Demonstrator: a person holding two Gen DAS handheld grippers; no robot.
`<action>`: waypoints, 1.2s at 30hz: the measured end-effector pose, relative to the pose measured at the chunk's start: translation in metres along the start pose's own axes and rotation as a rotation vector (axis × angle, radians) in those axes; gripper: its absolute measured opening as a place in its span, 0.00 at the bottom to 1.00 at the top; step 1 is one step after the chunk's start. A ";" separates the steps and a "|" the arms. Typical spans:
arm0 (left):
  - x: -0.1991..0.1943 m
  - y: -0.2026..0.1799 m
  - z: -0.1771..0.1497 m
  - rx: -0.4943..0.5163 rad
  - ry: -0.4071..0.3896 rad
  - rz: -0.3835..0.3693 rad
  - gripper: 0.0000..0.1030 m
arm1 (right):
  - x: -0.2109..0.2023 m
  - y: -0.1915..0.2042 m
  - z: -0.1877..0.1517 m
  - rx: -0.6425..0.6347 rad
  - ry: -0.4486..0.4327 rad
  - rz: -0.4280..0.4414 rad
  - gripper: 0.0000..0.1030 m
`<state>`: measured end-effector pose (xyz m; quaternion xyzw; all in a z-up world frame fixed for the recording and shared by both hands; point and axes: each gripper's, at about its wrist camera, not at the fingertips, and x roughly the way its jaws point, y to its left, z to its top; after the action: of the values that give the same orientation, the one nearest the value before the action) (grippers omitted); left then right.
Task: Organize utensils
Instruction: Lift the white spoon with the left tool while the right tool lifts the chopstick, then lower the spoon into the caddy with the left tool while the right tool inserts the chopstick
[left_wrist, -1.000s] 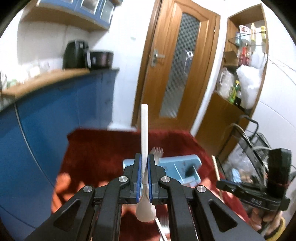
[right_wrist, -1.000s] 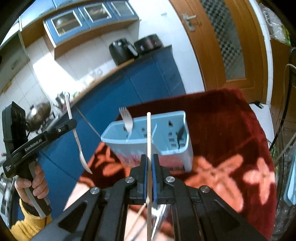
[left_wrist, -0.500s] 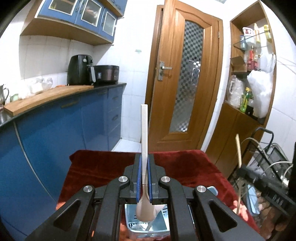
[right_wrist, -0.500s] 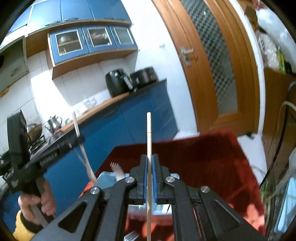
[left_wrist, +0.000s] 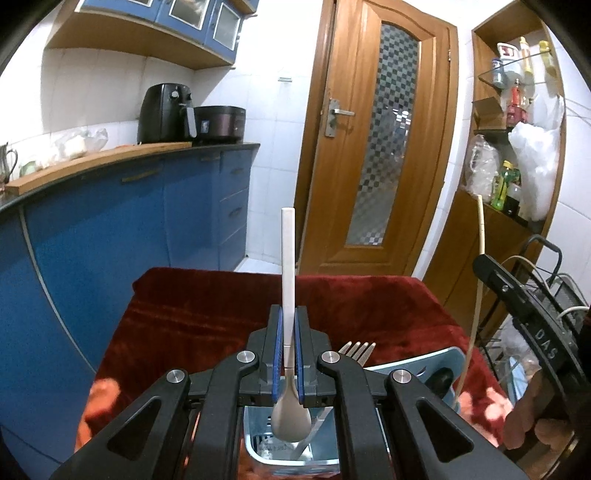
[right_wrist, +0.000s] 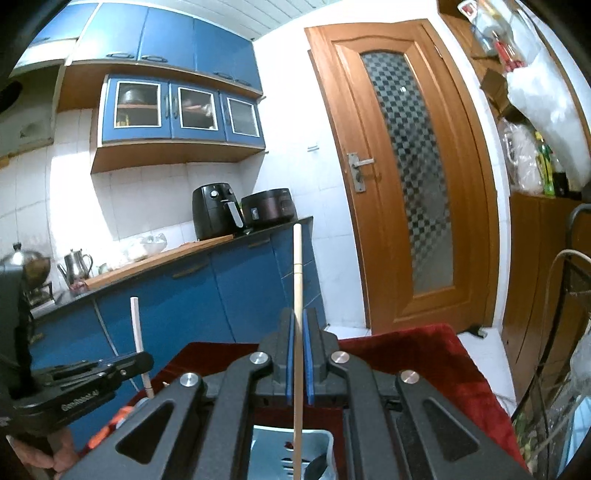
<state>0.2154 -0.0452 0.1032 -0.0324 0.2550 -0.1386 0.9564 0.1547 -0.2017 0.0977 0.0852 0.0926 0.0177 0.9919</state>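
Note:
My left gripper (left_wrist: 288, 325) is shut on a white spoon (left_wrist: 288, 266), handle pointing up, bowl hanging just above the light blue utensil holder (left_wrist: 436, 363). A fork (left_wrist: 357, 350) stands in that holder. My right gripper (right_wrist: 297, 328) is shut on a wooden chopstick (right_wrist: 297, 266), held upright over the same holder (right_wrist: 273, 448). The right gripper also shows at the right of the left wrist view (left_wrist: 517, 295), and the left gripper at the left of the right wrist view (right_wrist: 85, 376).
The holder stands on a table with a red floral cloth (left_wrist: 207, 306). Blue kitchen cabinets (left_wrist: 110, 229) run along the left. A wooden door (left_wrist: 373, 147) is behind. A wire rack (left_wrist: 554, 288) and shelves stand at the right.
Both grippers have tilted up toward level and now sit right over the holder; the spoon bowl and chopstick tip hang lower toward its compartments.

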 end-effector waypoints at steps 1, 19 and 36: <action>0.002 -0.001 -0.001 -0.001 0.002 0.001 0.06 | 0.002 0.001 -0.003 -0.012 0.003 -0.003 0.06; 0.010 0.008 -0.022 -0.008 0.019 0.020 0.06 | 0.003 0.005 -0.038 -0.084 0.108 0.030 0.06; -0.021 0.008 -0.030 -0.022 0.033 -0.012 0.29 | -0.012 0.006 -0.042 -0.076 0.126 0.065 0.06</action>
<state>0.1852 -0.0319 0.0859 -0.0423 0.2720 -0.1421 0.9508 0.1352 -0.1891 0.0600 0.0494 0.1514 0.0589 0.9855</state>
